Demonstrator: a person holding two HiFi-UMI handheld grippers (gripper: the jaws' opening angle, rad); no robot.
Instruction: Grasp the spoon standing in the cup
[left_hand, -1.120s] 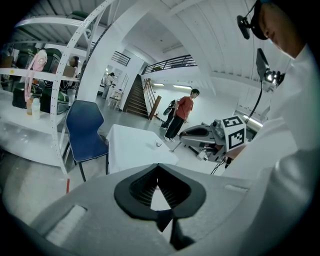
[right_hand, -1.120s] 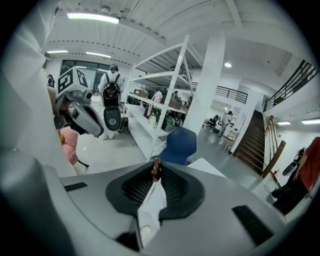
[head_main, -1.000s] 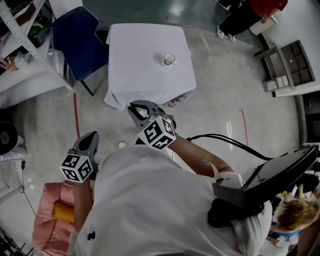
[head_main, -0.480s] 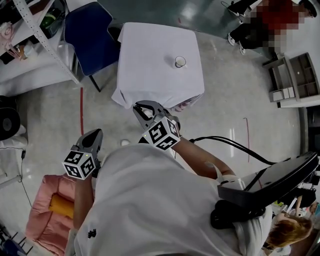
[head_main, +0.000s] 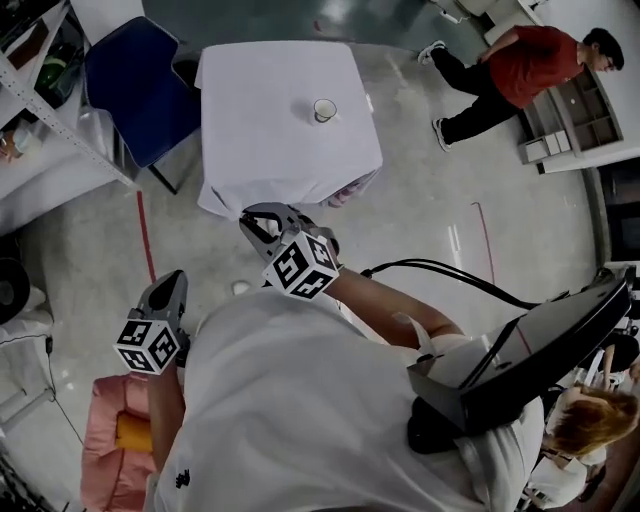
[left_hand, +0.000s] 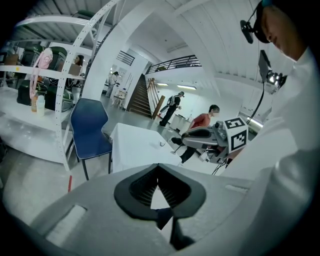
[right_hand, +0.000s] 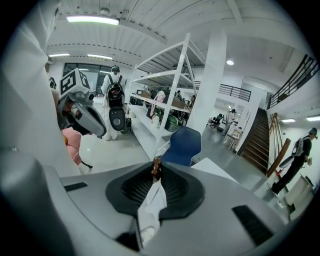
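A small white cup (head_main: 323, 110) stands on the white-clothed table (head_main: 270, 150), far ahead of me. At this distance I cannot make out a spoon in it. My right gripper (head_main: 262, 218) hangs in the air just short of the table's near edge. In the right gripper view (right_hand: 156, 172) its jaws stand a narrow slit apart, with white cloth showing through and a small brown speck at the tips. My left gripper (head_main: 168, 285) is lower left, over the floor. Its tips (left_hand: 158, 167) meet, with nothing between them. The cup (left_hand: 162, 144) looks tiny from there.
A blue chair (head_main: 145, 85) stands left of the table, beside white shelving (head_main: 40, 120). A person in a red shirt (head_main: 500, 75) is at the upper right. A pink cushion (head_main: 115, 440) lies lower left. A black cable (head_main: 440, 275) crosses the floor to the right.
The head view has swung, so table and cup sit further left and higher in frame. Both grippers keep their pose before my body. The person in red has moved at upper right.
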